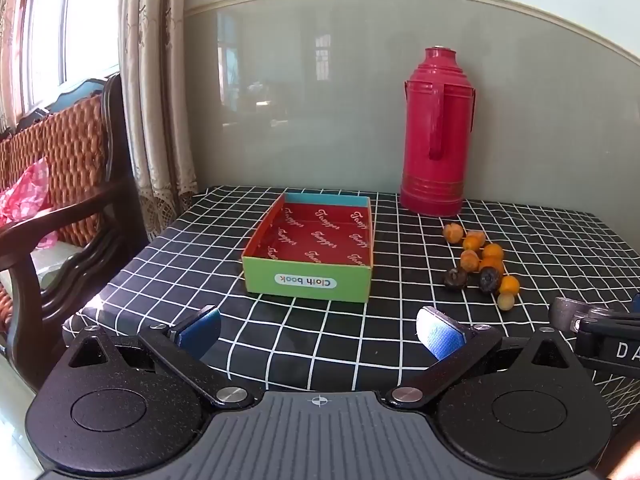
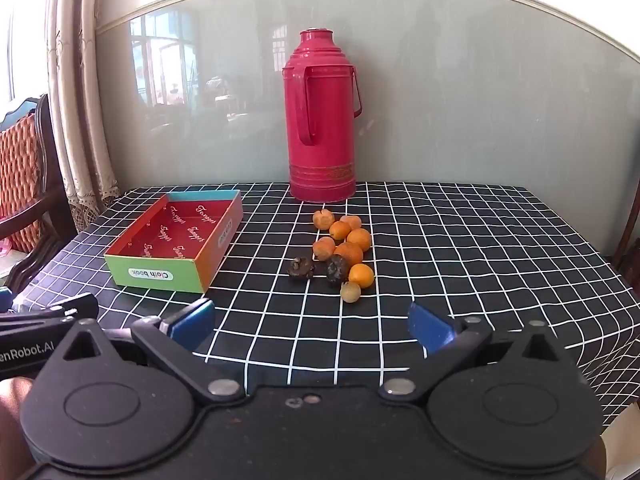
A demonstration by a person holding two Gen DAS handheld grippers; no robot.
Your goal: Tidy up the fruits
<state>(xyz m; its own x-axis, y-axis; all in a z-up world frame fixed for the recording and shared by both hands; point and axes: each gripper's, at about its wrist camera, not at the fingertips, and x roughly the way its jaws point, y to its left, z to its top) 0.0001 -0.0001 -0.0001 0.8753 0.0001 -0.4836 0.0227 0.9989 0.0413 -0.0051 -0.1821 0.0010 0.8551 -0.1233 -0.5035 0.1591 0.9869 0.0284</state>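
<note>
Several small orange fruits (image 2: 348,251) lie in a cluster on the checked tablecloth, with two dark shrivelled fruits (image 2: 302,268) and one pale yellow fruit (image 2: 351,292) at the near side. The cluster also shows in the left wrist view (image 1: 482,258). An empty open box (image 1: 312,244) with a red inside and a green front marked "Cloth book" sits left of the fruits; it also shows in the right wrist view (image 2: 176,240). My left gripper (image 1: 318,330) is open and empty, short of the box. My right gripper (image 2: 312,326) is open and empty, short of the fruits.
A tall red thermos flask (image 2: 322,120) stands at the back of the table (image 2: 480,240) against the wall, just behind the fruits. A wooden chair (image 1: 68,200) with a woven cushion stands left of the table. Curtains hang at the back left.
</note>
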